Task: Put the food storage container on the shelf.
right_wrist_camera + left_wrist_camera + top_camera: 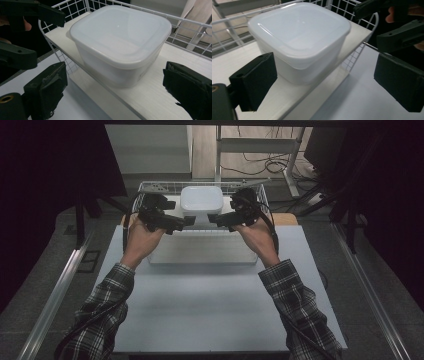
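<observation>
My left hand-held gripper [190, 220] stands released, jaws wide apart, with nothing pressed between its pads. In the left gripper view the jaws flank the near corner of the white lidded container [299, 37] without touching it; one pad sits just beside the container wall, the other well clear of it over the desk [362, 100]. My right hand-held gripper [214, 219] is likewise released, jaws spread and holding nothing. In the right gripper view the container [120, 37] sits between and beyond the two pads, apart from both. From the high view I note both grippers pointing inward toward each other, tips close to the front face of the container [201, 200], left gripper at its left, right gripper at its right. The container is square with rounded corners, translucent white, lid seated flat on top, standing upright. It rests on a pale wooden board [150, 97], inside a white wire basket [150, 186] whose low mesh wall runs around the board's edge. The basket and board sit raised on a white block [200, 252] at the far middle of the light grey desk [200, 310]. The person's forearms in plaid sleeves [300, 305] enter from the near edge. Black cables trail from each gripper toward the sleeves. Beyond the desk lies a floor with loose cables [265, 165] and a metal frame.
</observation>
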`<control>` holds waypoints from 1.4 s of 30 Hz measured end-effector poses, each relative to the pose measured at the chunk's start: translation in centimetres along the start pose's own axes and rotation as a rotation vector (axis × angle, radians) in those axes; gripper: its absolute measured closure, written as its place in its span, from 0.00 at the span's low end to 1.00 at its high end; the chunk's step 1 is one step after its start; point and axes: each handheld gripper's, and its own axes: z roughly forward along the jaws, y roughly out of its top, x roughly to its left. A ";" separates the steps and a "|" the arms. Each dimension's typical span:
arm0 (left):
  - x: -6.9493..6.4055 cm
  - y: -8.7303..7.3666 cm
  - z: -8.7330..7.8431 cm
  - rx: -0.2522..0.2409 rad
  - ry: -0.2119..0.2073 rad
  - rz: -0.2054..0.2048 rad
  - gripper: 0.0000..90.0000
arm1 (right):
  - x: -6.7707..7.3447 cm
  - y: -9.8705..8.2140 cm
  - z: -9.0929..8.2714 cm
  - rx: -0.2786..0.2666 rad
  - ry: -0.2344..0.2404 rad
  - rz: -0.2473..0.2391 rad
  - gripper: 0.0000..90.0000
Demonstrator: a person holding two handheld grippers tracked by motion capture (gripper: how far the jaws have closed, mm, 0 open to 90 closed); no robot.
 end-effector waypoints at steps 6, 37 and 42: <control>-0.2 -0.9 -0.5 0.016 -0.046 -0.013 0.05 | 0.1 -1.0 -0.4 -0.007 0.017 -0.019 0.06; -2.2 -7.3 -0.7 0.060 -0.152 0.059 0.01 | 2.0 -6.8 -1.8 -0.001 0.076 -0.088 0.02; -2.7 -8.3 -0.5 0.054 -0.151 0.057 0.01 | 2.5 -7.7 -1.8 0.008 0.084 -0.091 0.02</control>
